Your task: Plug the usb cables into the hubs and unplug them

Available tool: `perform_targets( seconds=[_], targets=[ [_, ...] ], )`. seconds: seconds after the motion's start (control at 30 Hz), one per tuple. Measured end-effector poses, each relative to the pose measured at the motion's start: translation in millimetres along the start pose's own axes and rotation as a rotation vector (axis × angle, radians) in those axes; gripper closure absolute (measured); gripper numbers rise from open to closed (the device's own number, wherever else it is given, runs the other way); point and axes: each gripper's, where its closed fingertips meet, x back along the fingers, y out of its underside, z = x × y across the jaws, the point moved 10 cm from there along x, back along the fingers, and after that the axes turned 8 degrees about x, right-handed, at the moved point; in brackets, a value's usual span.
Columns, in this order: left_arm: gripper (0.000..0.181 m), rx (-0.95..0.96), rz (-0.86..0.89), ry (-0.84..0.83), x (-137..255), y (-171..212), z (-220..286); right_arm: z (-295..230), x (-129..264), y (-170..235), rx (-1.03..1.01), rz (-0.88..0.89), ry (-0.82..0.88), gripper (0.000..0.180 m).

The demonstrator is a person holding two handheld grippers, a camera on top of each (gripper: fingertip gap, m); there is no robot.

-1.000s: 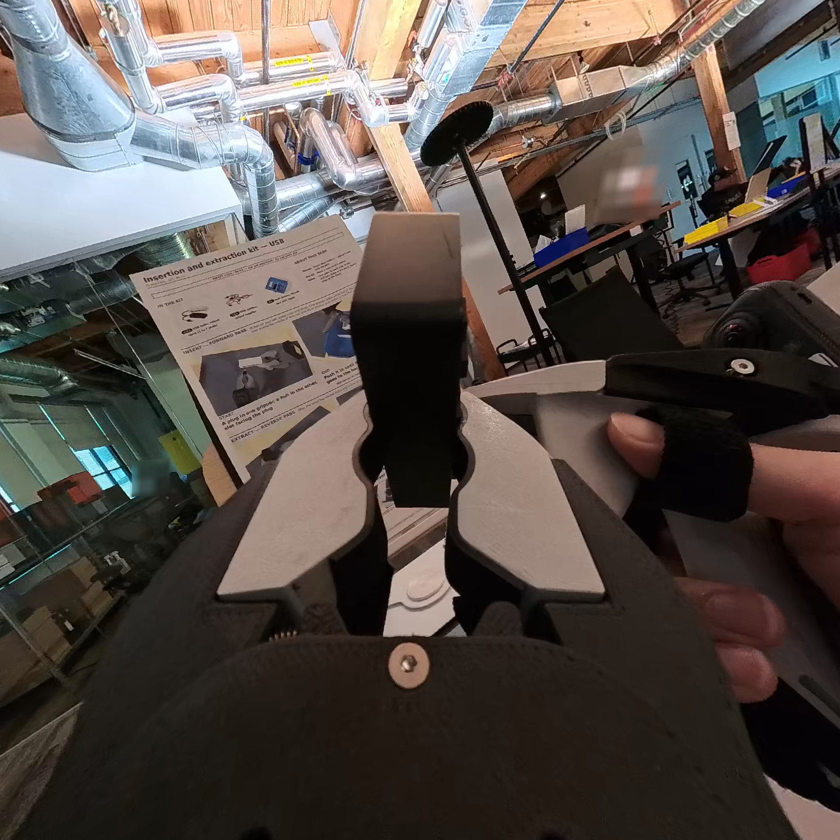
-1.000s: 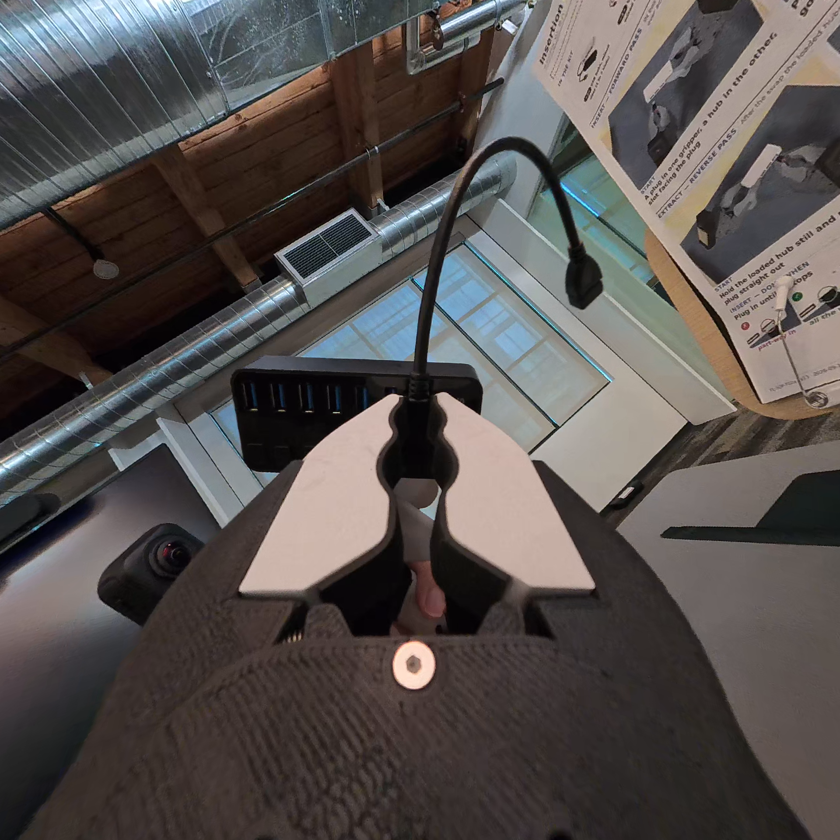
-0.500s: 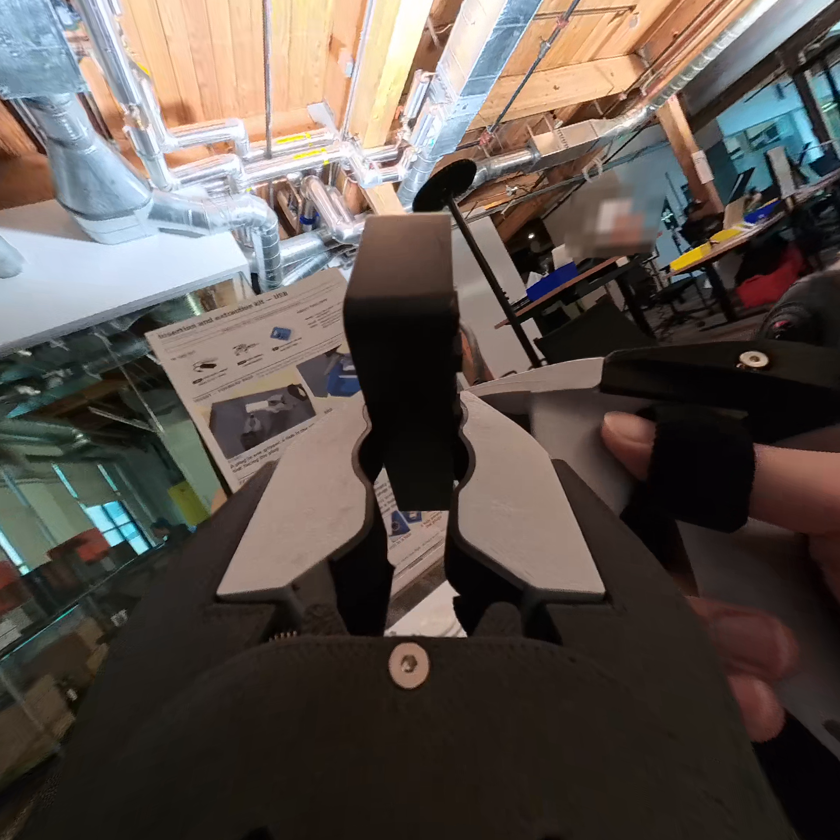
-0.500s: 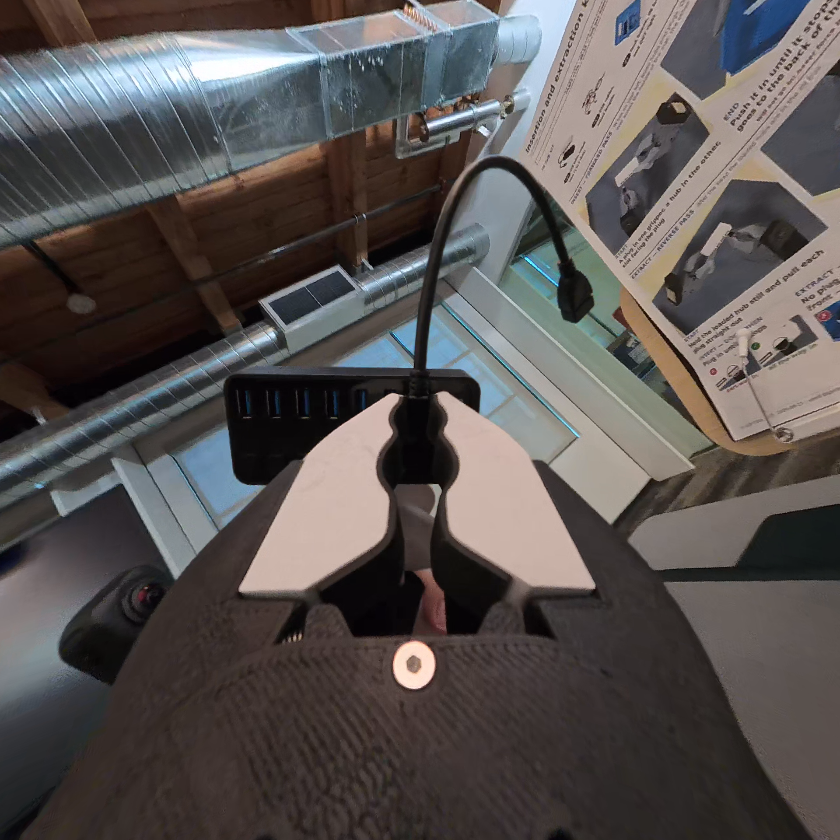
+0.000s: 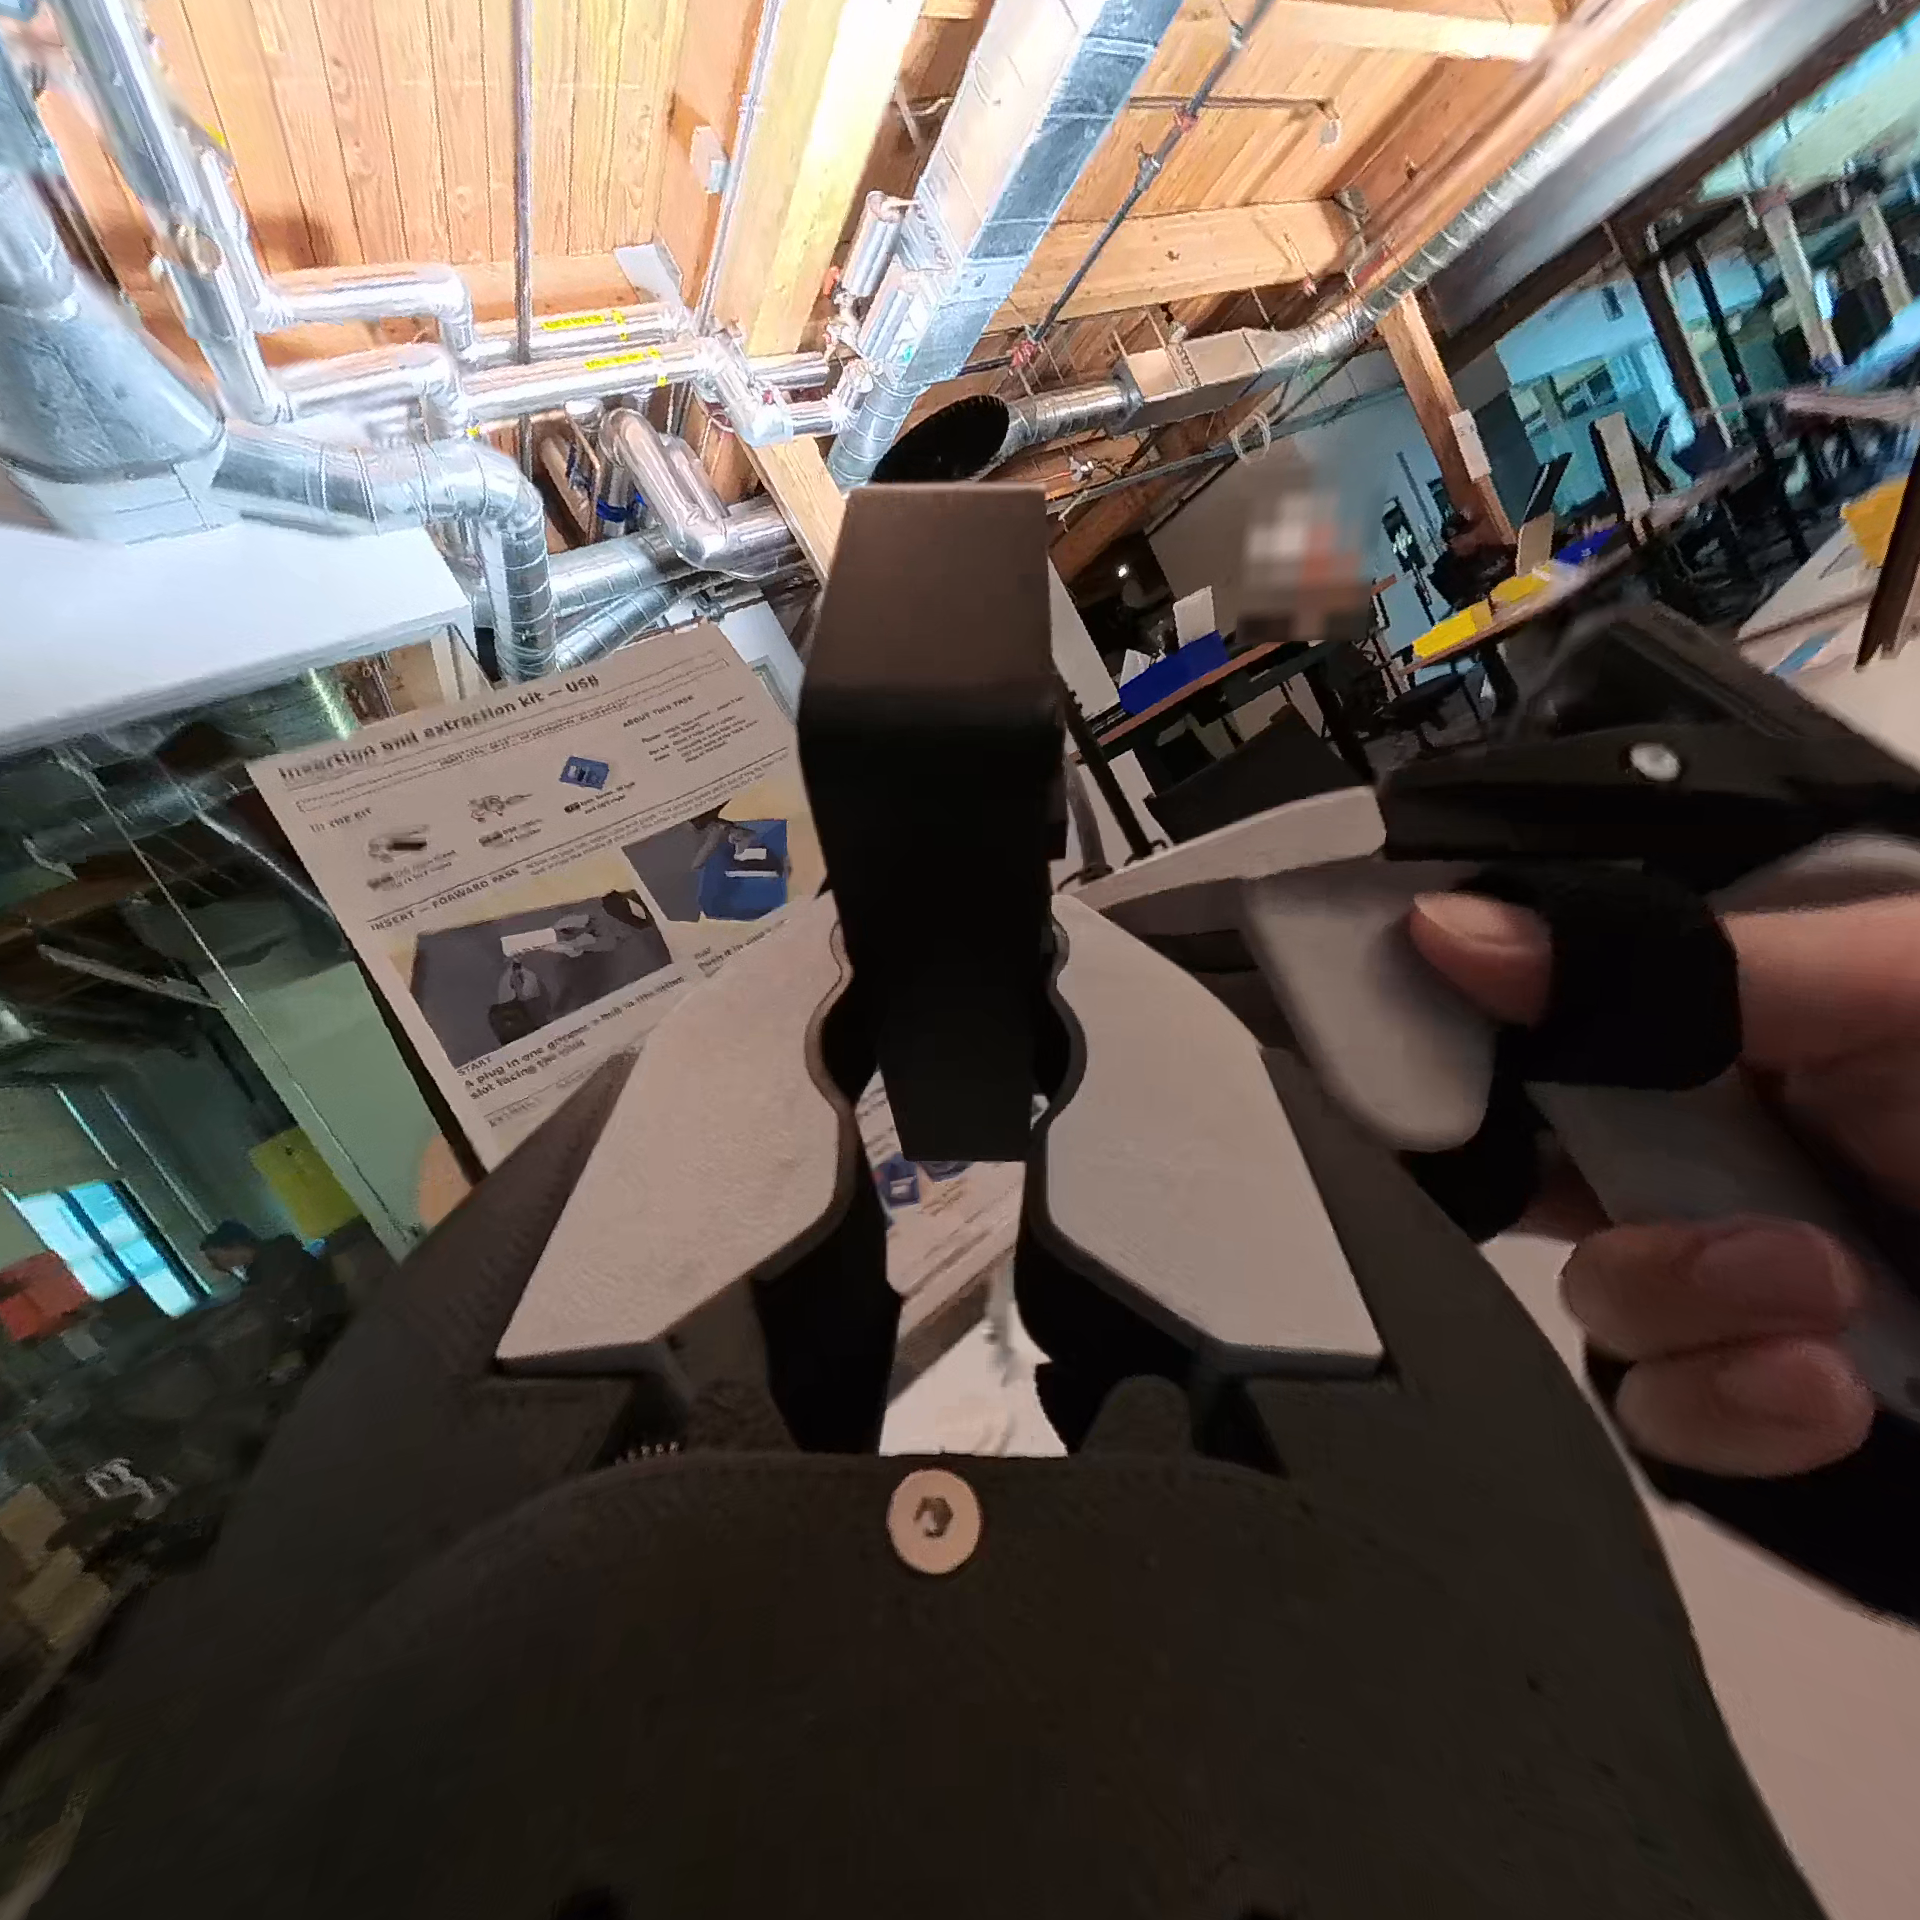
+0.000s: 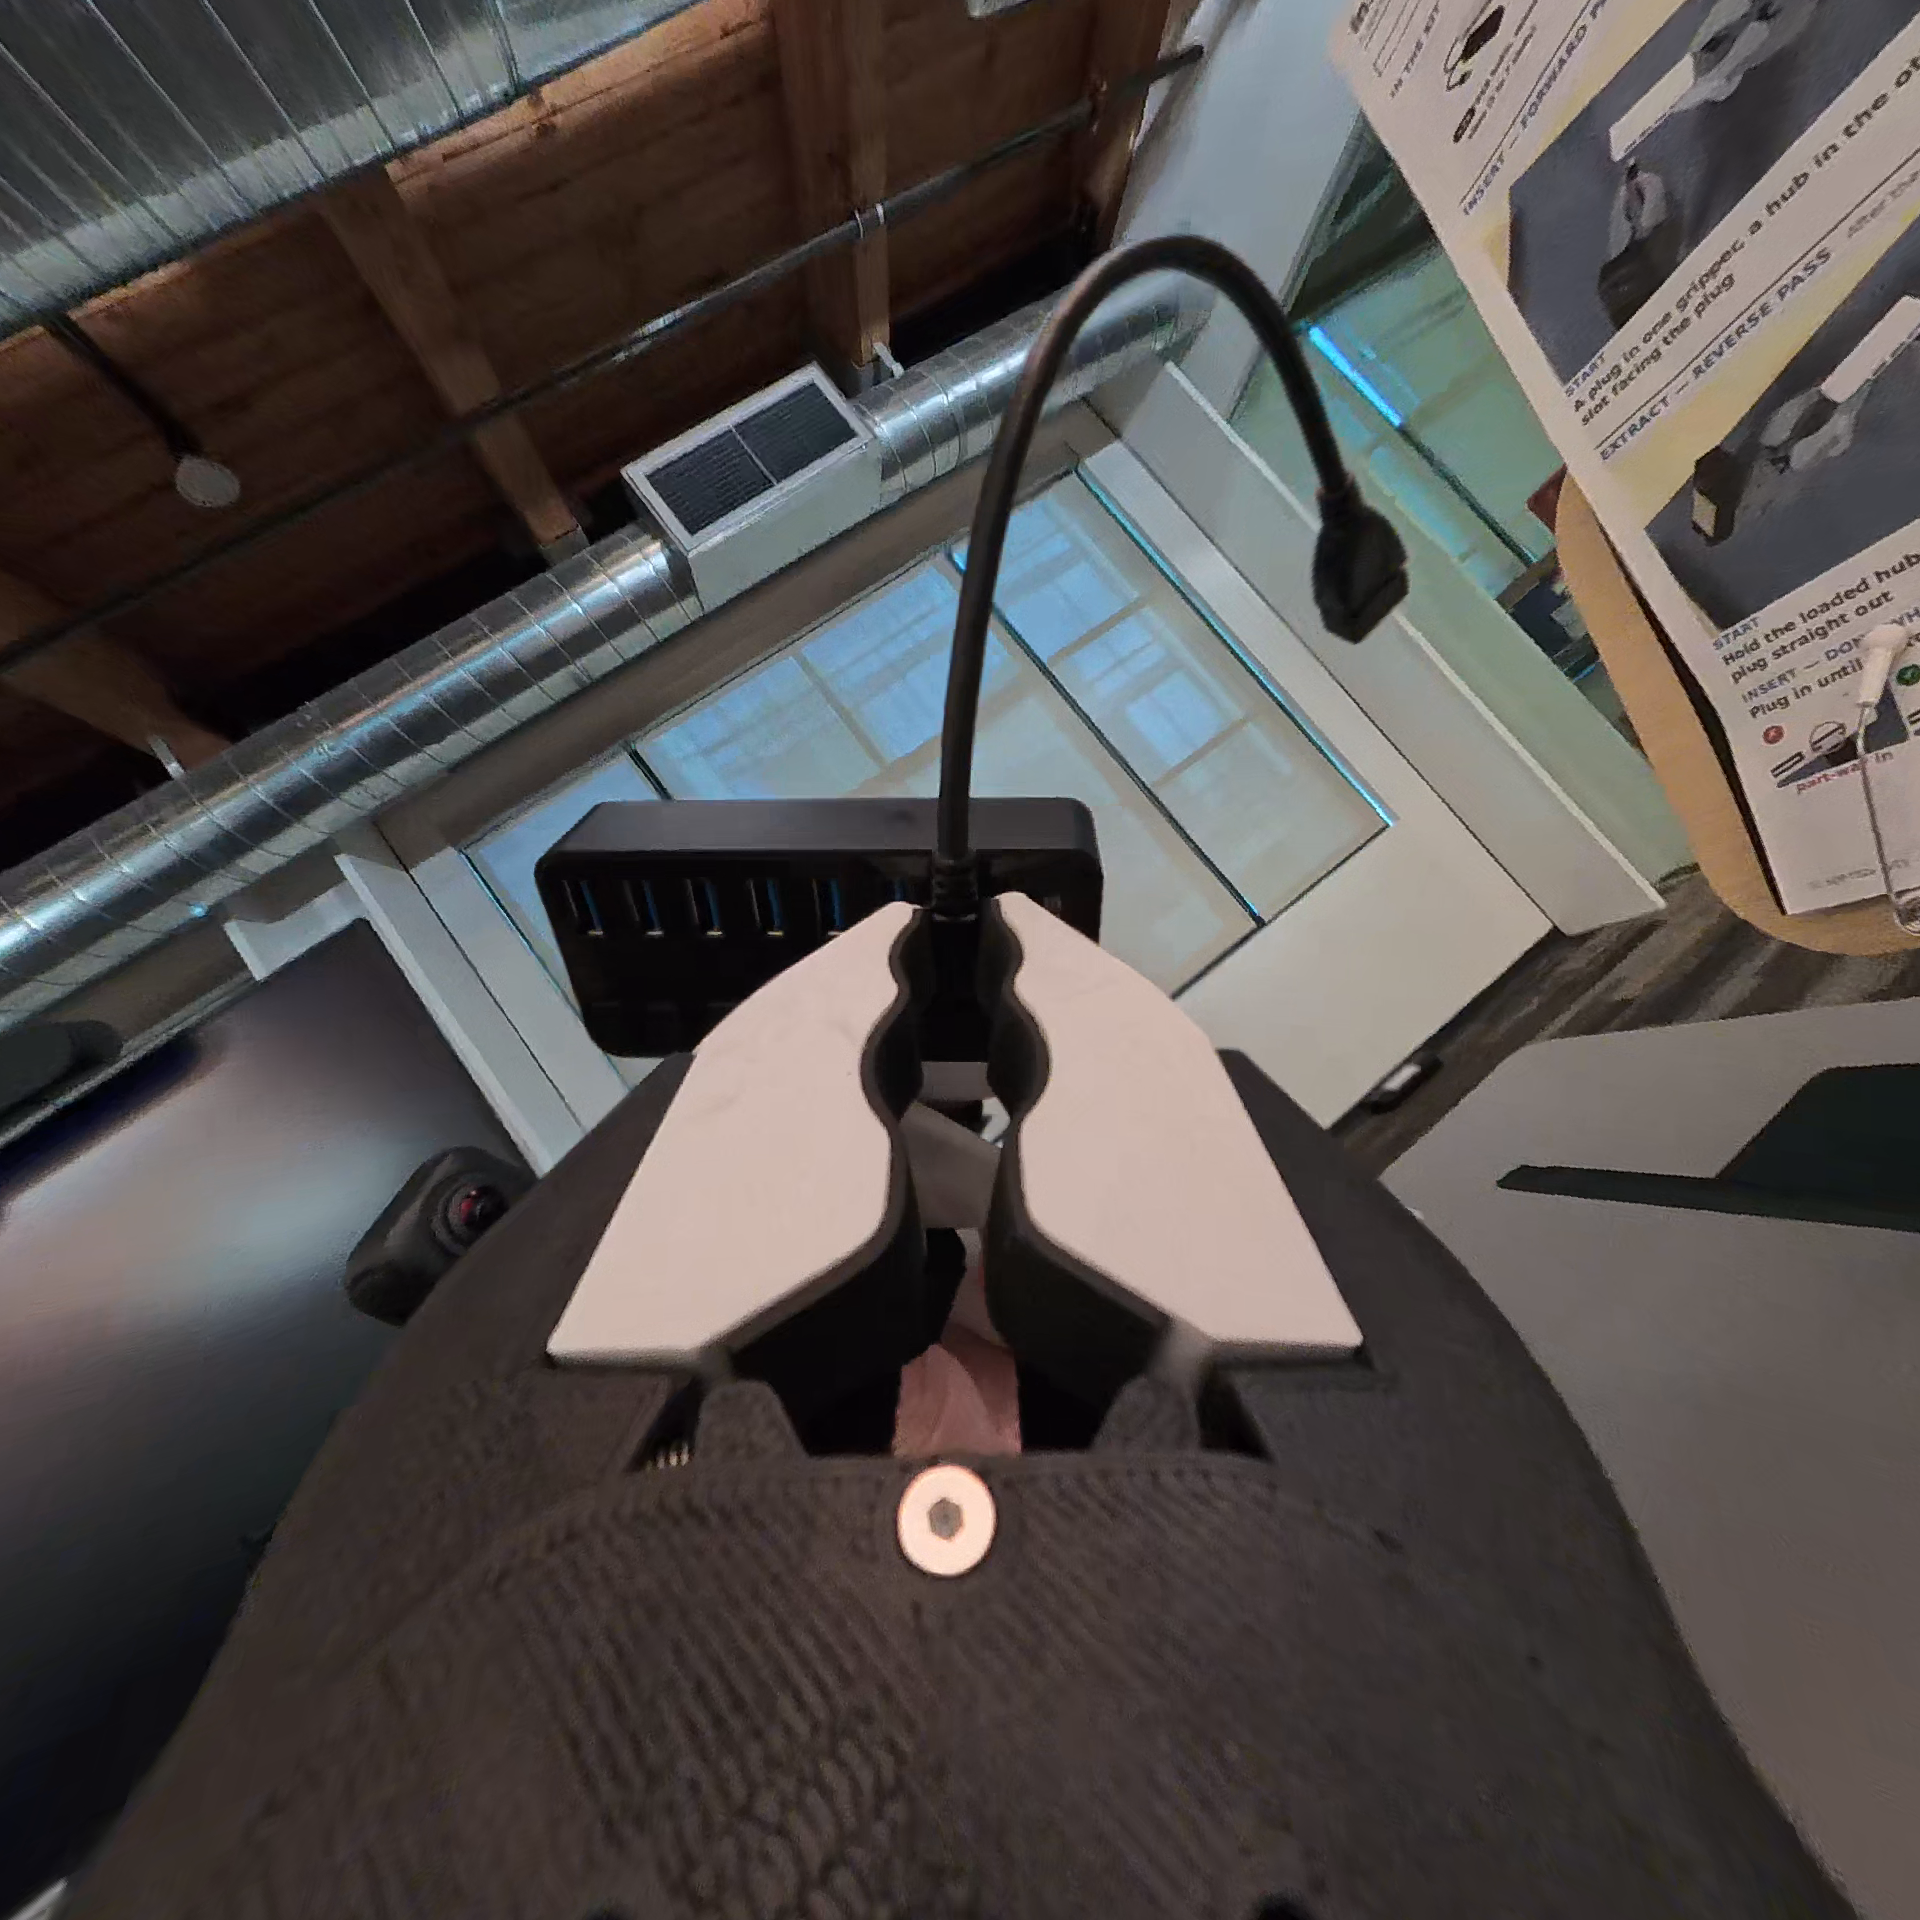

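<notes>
While both wrist cameras tilt up toward a timber ceiling hung with silver ducts (image 5: 343, 478), a printed instruction sheet (image 5: 540, 883) stands behind the left gripper (image 5: 940, 1029), and the person's hand (image 5: 1704, 1174) on the other tool's handle crowds the right edge of that view. The left gripper is clamped on a black hub (image 5: 930, 790), seen end-on here, its long axis running up and away from the fingers. In the right wrist view, the same hub (image 6: 790, 914) lies crosswise just beyond the right gripper (image 6: 951, 997), its row of blue ports facing the camera. That gripper is clenched on the plug of a short black cable (image 6: 997, 499), which arches up and right, its free connector (image 6: 1356, 582) hanging downward near the sheet.
</notes>
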Motion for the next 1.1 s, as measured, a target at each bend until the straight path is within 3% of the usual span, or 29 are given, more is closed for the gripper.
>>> perform_targets(
  seconds=[0.1,0.27,0.33,0.37,0.4,0.5,0.57,0.67,0.87,0.97,1.1],
  targets=[
    [0.155,0.041,0.001,-0.033,-6,-3,11,-4,6,0,0.028,0.092,0.042,0.171],
    [0.154,0.017,0.013,0.012,-6,-11,17,-15,18,-12,0.063,0.022,0.042,0.171],
    [0.155,-0.093,-0.009,-0.213,1,-10,5,-18,32,-20,0.064,0.032,0.037,0.171],
    [0.155,-0.086,-0.010,-0.255,9,-9,-10,-18,43,-26,0.051,0.053,0.043,0.171],
    [0.155,0.038,0.016,-0.217,18,-11,-26,-18,56,-32,0.058,0.055,0.050,0.171],
    [0.155,0.319,0.133,-0.058,43,-20,-59,-17,91,-45,0.133,-0.048,0.081,0.171],
    [0.155,0.330,0.097,-0.053,49,-22,-67,-21,114,-54,0.215,-0.173,0.098,0.171],
    [0.154,0.374,0.066,0.088,47,-22,-65,-30,154,-81,0.320,-0.414,0.120,0.171],
    [0.155,0.425,0.108,0.216,39,-27,-51,-39,256,-180,0.381,-0.911,0.258,0.171],
    [0.156,0.429,0.101,0.244,34,-29,-43,-33,307,-219,0.395,-1.031,0.340,0.171],
    [0.155,0.489,0.107,0.337,27,-29,-34,-21,354,-241,0.290,-0.999,0.378,0.171]
  ],
)
